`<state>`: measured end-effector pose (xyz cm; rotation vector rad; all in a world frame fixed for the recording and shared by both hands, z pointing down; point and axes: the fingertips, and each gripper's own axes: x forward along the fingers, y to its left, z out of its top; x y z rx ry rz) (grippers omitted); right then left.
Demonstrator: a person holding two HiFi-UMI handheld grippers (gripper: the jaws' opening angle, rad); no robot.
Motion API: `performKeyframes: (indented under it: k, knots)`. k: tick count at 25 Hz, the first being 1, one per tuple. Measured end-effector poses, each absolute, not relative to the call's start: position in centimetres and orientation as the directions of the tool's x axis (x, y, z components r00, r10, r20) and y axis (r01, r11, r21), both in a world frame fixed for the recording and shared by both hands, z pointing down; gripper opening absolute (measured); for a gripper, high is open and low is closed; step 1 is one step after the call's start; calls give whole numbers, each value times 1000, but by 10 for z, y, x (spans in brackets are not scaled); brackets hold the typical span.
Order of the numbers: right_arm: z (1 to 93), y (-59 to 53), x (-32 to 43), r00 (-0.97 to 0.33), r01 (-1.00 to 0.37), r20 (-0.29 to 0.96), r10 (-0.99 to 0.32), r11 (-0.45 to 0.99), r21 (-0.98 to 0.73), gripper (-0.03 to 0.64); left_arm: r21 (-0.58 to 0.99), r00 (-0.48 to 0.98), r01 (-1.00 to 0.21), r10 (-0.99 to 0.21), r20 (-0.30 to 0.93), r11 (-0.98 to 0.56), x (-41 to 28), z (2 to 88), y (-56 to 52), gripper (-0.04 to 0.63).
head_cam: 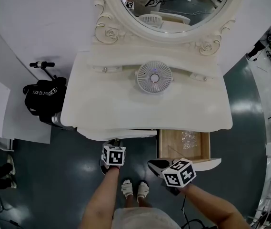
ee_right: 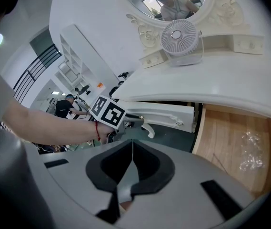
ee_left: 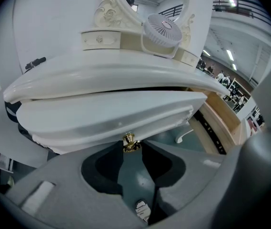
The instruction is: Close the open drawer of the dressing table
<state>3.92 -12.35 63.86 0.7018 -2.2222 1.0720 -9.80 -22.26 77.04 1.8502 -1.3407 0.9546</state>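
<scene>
Wooden, rigid, likely smooth on runners: grips the drawer (ee_left: pixel 111 120) by its small brass knob (ee_left: pixel 130 142) with left gripper (ee_left: pixel 131 149) jaws; right gripper (ee_right: pixel 132 146) jaws clenched, empty.

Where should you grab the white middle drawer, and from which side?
Grab it by the small gold knob in the middle of the drawer front, coming straight in from the front. The knob is the only part that sticks out, and it is narrow enough to fit between two jaws. The left gripper is closed on it that way.
</scene>
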Motion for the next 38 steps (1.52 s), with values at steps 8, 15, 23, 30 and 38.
performKeyframes:
  k: [8, 15, 23, 30, 38]
  knots:
    - [638, -130, 34, -704, -659, 681, -203, 545, -518, 18, 96, 217, -961, -491, 843, -259, -98, 770, -235, 129]
    - [638, -141, 33, -703, -661, 679, -212, 547, -514, 18, 96, 219, -961, -499, 839, -261, -98, 770, -246, 127]
    - [642, -148, 31, -704, -666, 677, -215, 532, -523, 18, 101, 230, -958, -507, 831, -268, -97, 770, -259, 127]
    - [645, -154, 28, -704, -666, 676, -217, 531, -524, 18, 108, 239, -957, -522, 819, -268, -97, 770, -270, 127]
    - [646, -161, 29, -704, -671, 673, -225, 521, -528, 18, 134, 253, -956, -502, 827, -260, -96, 772, -274, 127]
